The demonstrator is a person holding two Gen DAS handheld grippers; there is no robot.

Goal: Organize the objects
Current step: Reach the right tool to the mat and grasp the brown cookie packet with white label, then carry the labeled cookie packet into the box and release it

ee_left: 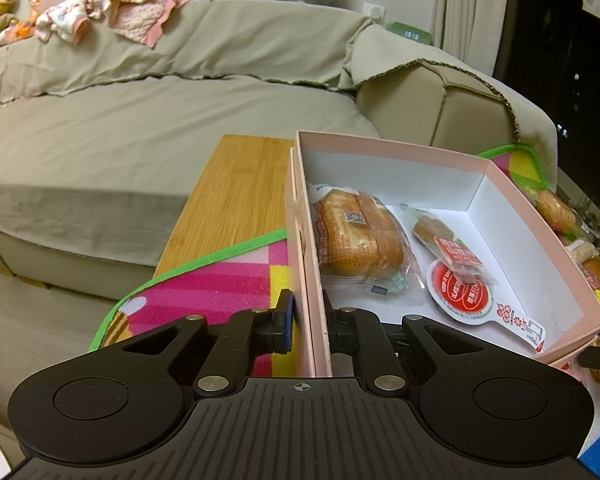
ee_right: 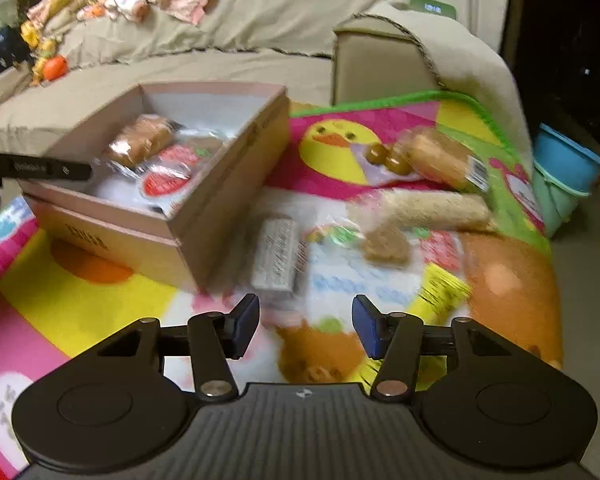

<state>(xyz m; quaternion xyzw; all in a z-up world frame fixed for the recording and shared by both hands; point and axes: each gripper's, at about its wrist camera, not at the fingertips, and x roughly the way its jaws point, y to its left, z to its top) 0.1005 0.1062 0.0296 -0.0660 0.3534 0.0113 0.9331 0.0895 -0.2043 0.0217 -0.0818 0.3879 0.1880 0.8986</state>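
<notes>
Left gripper (ee_left: 309, 320) clamped on the near wall of the pink box (ee_left: 400, 152), bread packet (ee_left: 358, 236) and red sauce cup (ee_left: 462, 292) inside just ahead, right gripper (ee_right: 306, 326) part-open and empty over the play mat (ee_right: 100, 280), grey packet (ee_right: 276, 256) just beyond its fingertips, box ahead-left.

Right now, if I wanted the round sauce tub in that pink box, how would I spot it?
Find the pink box on the colourful play mat. Inside, right of the wrapped bread loaf, lies the sauce tub, partly under a small snack packet. It alone is round, with a red lid and white tab.
</notes>
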